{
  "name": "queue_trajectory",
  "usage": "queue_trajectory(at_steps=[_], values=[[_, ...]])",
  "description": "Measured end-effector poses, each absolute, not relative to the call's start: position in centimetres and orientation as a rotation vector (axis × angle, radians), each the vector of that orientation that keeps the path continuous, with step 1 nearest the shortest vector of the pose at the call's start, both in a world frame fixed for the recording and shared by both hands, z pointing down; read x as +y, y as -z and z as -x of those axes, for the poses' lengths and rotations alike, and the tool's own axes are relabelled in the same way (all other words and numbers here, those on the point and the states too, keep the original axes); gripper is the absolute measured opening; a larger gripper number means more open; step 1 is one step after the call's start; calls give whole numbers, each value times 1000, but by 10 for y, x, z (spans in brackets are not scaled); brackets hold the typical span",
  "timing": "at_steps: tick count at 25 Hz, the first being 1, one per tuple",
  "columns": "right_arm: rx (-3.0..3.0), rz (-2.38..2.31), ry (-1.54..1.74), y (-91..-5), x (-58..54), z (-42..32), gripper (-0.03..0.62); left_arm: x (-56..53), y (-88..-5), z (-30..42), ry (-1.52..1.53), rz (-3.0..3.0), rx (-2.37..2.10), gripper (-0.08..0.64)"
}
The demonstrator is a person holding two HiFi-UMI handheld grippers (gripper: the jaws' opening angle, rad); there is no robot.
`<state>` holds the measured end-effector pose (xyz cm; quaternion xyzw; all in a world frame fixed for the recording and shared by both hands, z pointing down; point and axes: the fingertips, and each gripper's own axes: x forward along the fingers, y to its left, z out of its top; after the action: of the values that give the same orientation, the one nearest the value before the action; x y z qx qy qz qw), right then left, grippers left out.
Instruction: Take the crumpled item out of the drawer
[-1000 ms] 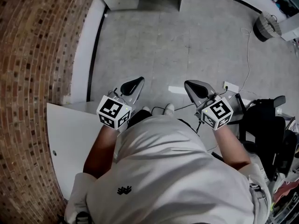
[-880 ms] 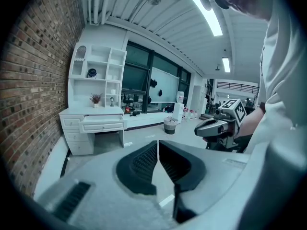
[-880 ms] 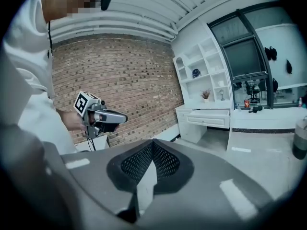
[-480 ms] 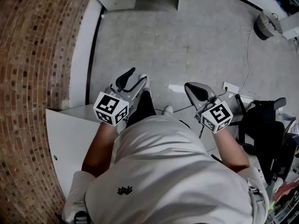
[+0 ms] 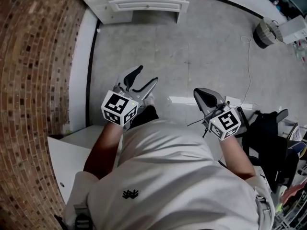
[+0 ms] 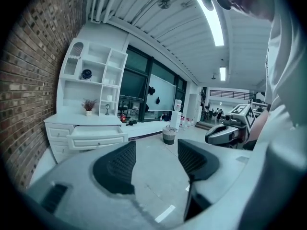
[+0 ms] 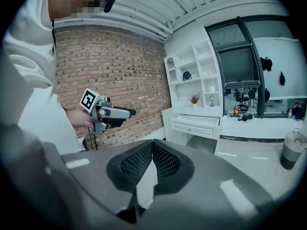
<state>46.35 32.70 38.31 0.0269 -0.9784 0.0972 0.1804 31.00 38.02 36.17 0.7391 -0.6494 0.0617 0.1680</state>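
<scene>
Head view | my left gripper [image 5: 146,74] well short of drawer [image 5: 148,5], jaws opening, nothing between | my right gripper [image 5: 199,92] farther from drawer, jaws together, empty

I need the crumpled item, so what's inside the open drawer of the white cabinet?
In the head view the open drawer shows a pale inside with a faint small shape, too small to identify. In both gripper views its front panel hides the contents.

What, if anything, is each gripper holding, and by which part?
Nothing. The left gripper is opening, nothing between its jaws; the right gripper is shut, empty.
</scene>
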Motion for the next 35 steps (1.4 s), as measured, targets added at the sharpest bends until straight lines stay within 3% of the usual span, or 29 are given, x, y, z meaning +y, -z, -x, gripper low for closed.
queue_trajectory(at_steps=[8, 13, 35], values=[[-2756, -56, -282, -376, 308, -346, 12, 359, -363, -201, -214, -2114, -1840, 334], [-2746, -70, -277, -382, 302, -293, 12, 352, -369, -149, -214, -2116, -1837, 336], [-2738, 109, -282, -392, 193, -149, 12, 269, -388, -26, -277, -1954, -1926, 331]])
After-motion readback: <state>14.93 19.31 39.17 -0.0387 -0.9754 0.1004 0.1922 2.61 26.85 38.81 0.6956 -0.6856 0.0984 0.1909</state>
